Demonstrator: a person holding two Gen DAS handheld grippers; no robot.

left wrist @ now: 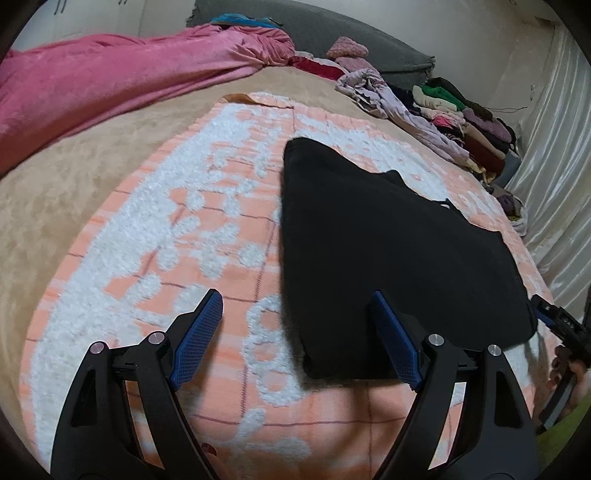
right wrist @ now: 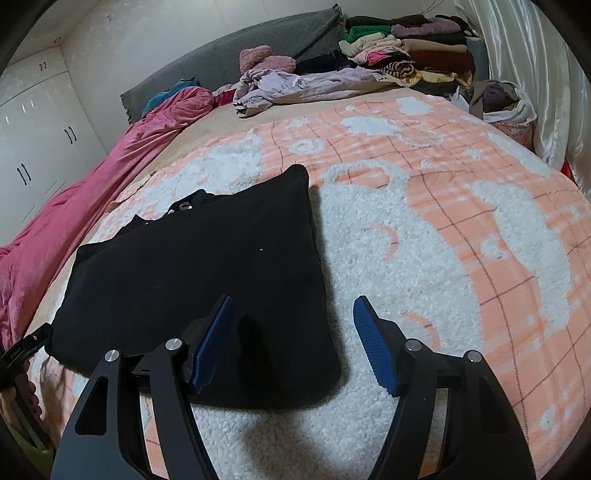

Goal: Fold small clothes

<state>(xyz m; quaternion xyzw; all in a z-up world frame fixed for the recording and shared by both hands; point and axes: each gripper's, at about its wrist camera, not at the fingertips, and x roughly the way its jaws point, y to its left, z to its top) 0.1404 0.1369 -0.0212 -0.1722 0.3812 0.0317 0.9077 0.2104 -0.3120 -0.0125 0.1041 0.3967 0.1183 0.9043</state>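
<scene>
A black garment (left wrist: 388, 251) lies folded flat on the orange and white blanket (left wrist: 155, 240); it also shows in the right wrist view (right wrist: 207, 266). My left gripper (left wrist: 295, 306) is open and empty, just above the garment's near left corner. My right gripper (right wrist: 293, 314) is open and empty, above the garment's near right corner. The right gripper's tip (left wrist: 554, 317) shows at the right edge of the left wrist view. The left gripper's tip (right wrist: 26, 347) shows at the left edge of the right wrist view.
A pink blanket (left wrist: 110, 81) lies along the bed's far left side. A lilac garment (right wrist: 306, 86) and a pile of folded clothes (right wrist: 406, 55) sit at the head of the bed. A bag of clothes (right wrist: 495, 103) stands by the white curtain (right wrist: 535, 74). A grey headboard (left wrist: 351, 33) is behind.
</scene>
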